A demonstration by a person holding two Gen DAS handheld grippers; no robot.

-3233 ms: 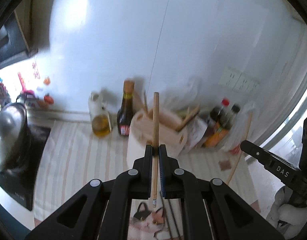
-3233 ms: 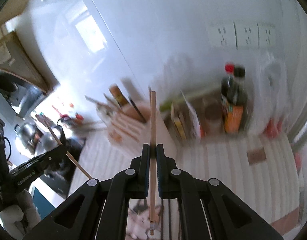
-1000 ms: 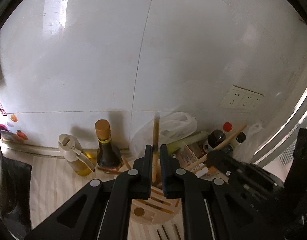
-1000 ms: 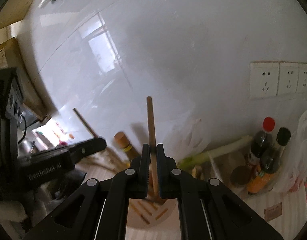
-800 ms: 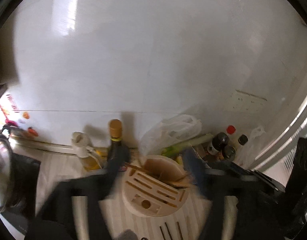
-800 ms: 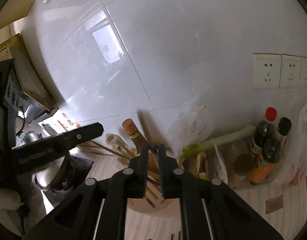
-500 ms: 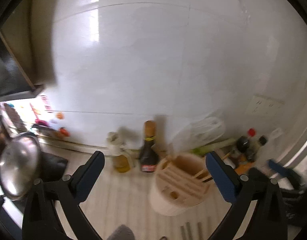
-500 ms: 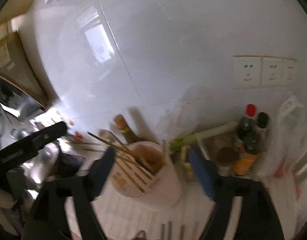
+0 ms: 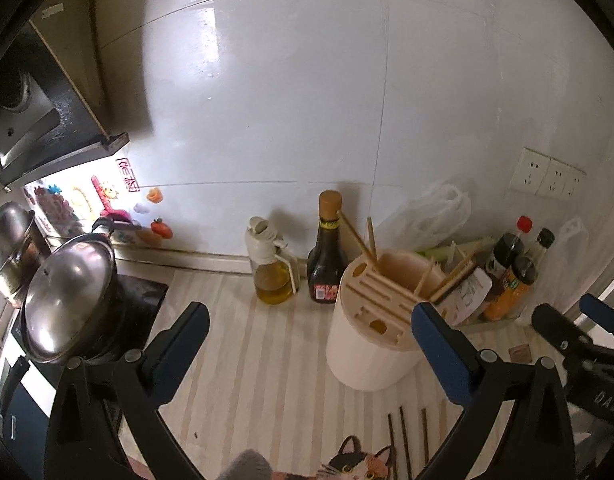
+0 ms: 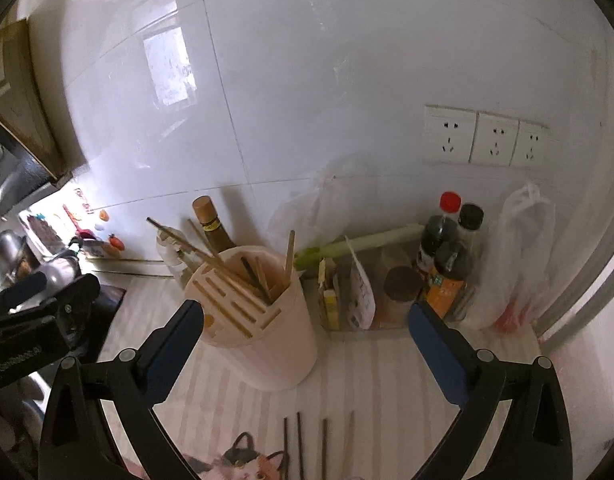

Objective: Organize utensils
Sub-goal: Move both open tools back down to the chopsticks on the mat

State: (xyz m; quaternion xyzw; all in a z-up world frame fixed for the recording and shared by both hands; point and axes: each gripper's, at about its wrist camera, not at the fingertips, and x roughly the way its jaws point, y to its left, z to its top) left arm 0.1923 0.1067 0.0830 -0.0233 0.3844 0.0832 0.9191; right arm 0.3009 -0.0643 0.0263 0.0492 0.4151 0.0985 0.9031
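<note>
Both grippers — left [image 9: 309, 332], right [image 10: 305, 330] — stood wide, empty; next grab loose dark chopsticks [image 10: 299, 444], drop upright into cream cylindrical utensil holder [image 10: 267, 344].

The utensil holder [image 10: 267, 320] is pale cream, the chopsticks [image 10: 227, 268] in it light wood brown. The desk [image 9: 267, 380] has beige and white stripes, and the cat mat [image 9: 353, 462] is orange, black and white. Both grippers' fingers [image 9: 439, 344] have blue pads on black.
</note>
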